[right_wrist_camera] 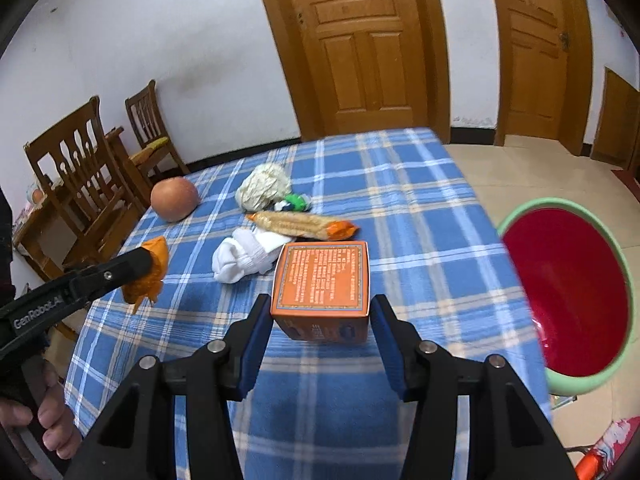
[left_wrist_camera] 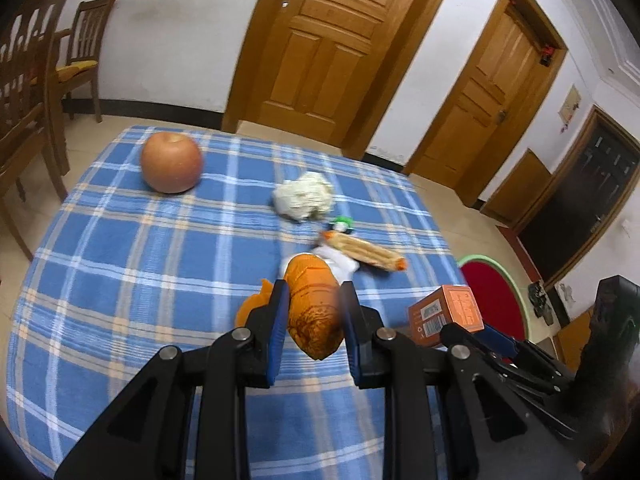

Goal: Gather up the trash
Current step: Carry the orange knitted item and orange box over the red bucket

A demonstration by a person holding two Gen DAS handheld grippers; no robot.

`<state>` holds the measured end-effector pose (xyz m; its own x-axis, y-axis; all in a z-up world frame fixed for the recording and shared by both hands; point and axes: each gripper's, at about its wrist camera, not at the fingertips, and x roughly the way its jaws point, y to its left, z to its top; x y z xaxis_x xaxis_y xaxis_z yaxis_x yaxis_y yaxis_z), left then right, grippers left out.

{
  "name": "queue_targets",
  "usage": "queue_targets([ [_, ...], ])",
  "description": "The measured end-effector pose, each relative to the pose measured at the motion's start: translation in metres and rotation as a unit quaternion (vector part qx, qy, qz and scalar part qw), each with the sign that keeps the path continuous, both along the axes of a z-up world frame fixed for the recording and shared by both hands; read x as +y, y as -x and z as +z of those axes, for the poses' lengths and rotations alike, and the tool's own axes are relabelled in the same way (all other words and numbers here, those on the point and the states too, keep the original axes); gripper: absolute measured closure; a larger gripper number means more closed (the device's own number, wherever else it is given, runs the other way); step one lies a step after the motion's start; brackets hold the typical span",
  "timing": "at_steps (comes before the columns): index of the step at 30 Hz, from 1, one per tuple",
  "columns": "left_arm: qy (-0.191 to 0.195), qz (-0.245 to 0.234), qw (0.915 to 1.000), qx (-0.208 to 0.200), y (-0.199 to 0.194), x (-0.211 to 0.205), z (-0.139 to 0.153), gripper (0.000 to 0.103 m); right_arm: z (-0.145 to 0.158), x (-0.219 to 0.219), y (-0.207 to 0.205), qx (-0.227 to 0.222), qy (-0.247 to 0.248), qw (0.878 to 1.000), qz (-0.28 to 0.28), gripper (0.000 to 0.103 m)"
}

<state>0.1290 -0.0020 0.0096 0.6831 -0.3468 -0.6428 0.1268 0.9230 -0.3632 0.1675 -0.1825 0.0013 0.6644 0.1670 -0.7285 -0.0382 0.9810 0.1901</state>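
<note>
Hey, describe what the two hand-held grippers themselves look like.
Both match: the left hand-held gripper and right hand-held gripper have black angular plastic frames, silver pivot bolts and blue pads inside the fingers. White "GenRobot.AI" lettering runs along the left one's side.

An apple (right_wrist_camera: pixel 175 199) sits near the plaid tablecloth's (right_wrist_camera: pixel 420 216) far left edge; wooden chairs (right_wrist_camera: pixel 86 184) stand beyond.

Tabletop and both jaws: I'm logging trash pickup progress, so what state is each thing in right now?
Left gripper: jaws shut on the orange wrapper, lifted off the cloth.
Right gripper: jaws shut on the orange box.
Apple: whole, resting on table.
Paper wad: crumpled, on table.
Snack packet: lying flat.
White sock: bunched.
Red basin: on the floor beside the table.
</note>
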Motion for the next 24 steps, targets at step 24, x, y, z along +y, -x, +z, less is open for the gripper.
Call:
queue_targets([
  [24, 0.019, -0.158, 0.9871, -0.020, 0.005, -0.136, 0.026, 0.078, 0.029, -0.116, 0.060, -0.043, -0.012, 0.991, -0.128, 0.050],
])
